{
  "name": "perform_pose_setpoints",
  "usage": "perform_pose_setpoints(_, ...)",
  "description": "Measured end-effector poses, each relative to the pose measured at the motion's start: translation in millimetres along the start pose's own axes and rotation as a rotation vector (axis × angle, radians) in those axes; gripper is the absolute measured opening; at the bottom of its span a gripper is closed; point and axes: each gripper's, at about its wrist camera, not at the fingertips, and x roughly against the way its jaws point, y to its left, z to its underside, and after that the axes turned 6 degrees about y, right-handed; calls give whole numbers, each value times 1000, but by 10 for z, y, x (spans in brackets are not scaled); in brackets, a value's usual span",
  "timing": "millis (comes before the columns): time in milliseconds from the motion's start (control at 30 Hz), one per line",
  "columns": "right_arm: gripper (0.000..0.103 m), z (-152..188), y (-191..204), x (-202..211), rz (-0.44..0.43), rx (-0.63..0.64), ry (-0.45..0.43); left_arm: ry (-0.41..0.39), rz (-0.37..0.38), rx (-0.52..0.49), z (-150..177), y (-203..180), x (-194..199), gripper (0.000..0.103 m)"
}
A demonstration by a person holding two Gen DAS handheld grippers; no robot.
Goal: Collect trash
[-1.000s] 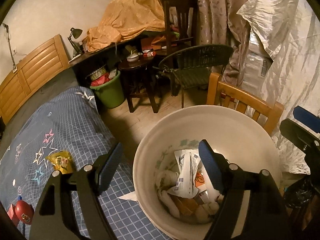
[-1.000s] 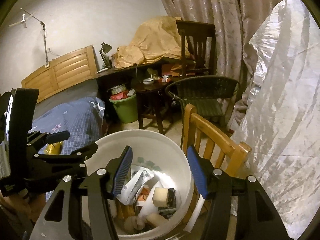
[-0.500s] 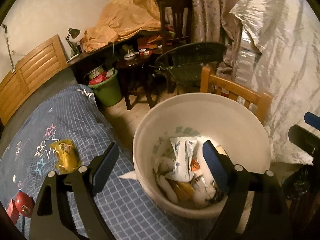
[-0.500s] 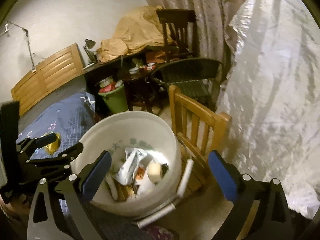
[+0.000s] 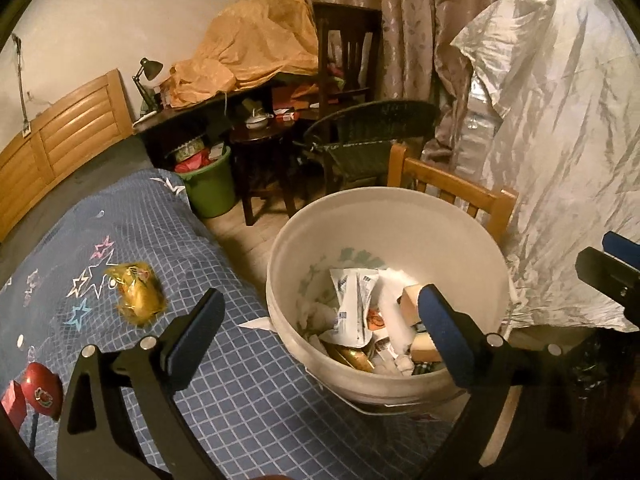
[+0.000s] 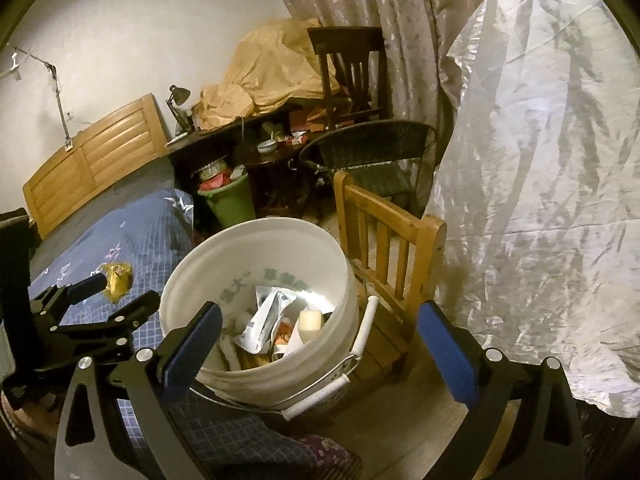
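A white bucket (image 5: 400,216) holds paper wrappers and other trash; it also shows in the right wrist view (image 6: 256,236). A crumpled yellow wrapper (image 5: 138,296) lies on the blue checked bed cover (image 5: 240,400), left of the bucket, and shows in the right wrist view (image 6: 117,279). My left gripper (image 5: 320,324) is open and empty, held above the bucket's near left rim. My right gripper (image 6: 318,340) is open and empty above the bucket's near side. The left gripper (image 6: 120,300) appears at the left of the right wrist view.
A small wooden chair (image 6: 388,232) stands right of the bucket. A silvery sheet (image 6: 540,160) covers things at the right. A green bin (image 5: 210,190), dark table, wicker chair (image 5: 372,136) and cluttered desk stand behind. A red object (image 5: 40,394) lies on the bed.
Both grippers have pulled back and up from the bucket. The right gripper's jaws have opened wide. The yellow wrapper now sits further into the left wrist view.
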Motion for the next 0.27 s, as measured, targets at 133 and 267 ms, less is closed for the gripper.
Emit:
perform_pose_setpoints(133, 98, 2, -10, 16, 8, -3, 3, 24, 26, 11, 0, 27, 18, 94)
perform_pose_setpoints(267, 98, 8, 22, 28, 11, 2, 3, 20, 23, 11, 45, 55, 58, 94)
